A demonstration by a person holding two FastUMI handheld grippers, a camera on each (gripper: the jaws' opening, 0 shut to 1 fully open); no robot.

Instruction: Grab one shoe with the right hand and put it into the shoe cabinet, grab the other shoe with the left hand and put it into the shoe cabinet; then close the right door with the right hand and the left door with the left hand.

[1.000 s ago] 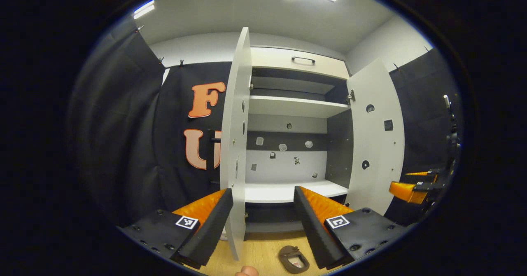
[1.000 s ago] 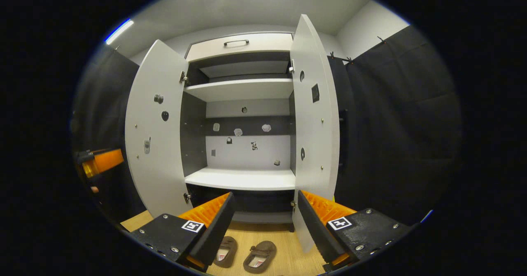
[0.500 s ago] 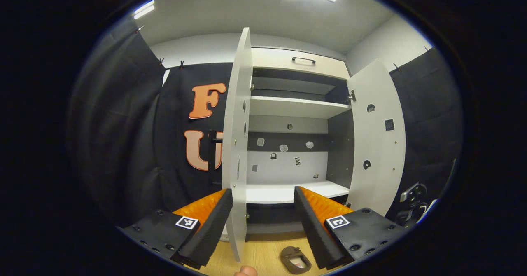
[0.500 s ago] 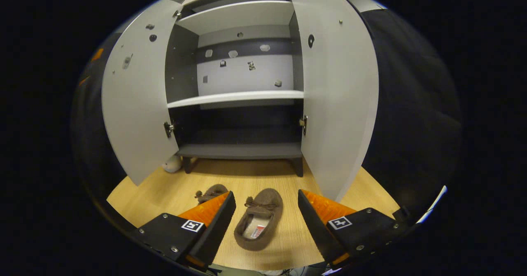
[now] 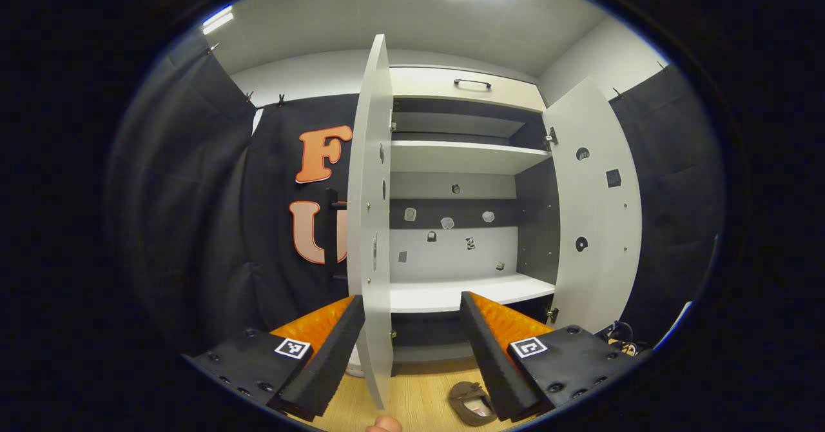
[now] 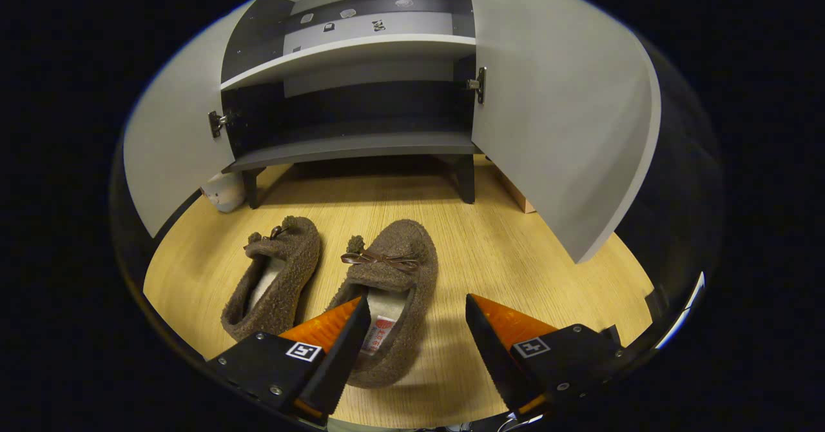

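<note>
Brown fuzzy shoes (image 6: 387, 290), pale wood-grain floor (image 6: 509, 258)

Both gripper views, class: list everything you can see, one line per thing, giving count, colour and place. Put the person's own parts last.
Shoe cabinet: one, white with dark inner panels, against the back wall on short dark legs.
Cabinet doors: two, white, both open; left door, right door.
Shelves: white ones inside, such as the lower white shelf; nothing on them.
Drawer: one, white with a dark handle, at the cabinet's top.
Shoes: two, brown and fuzzy with bows, side by side on the floor before the cabinet; left shoe, right shoe.
Floor: light wood.
Left gripper: open, facing the cabinet.
Right gripper: open, low over the right shoe.
</note>
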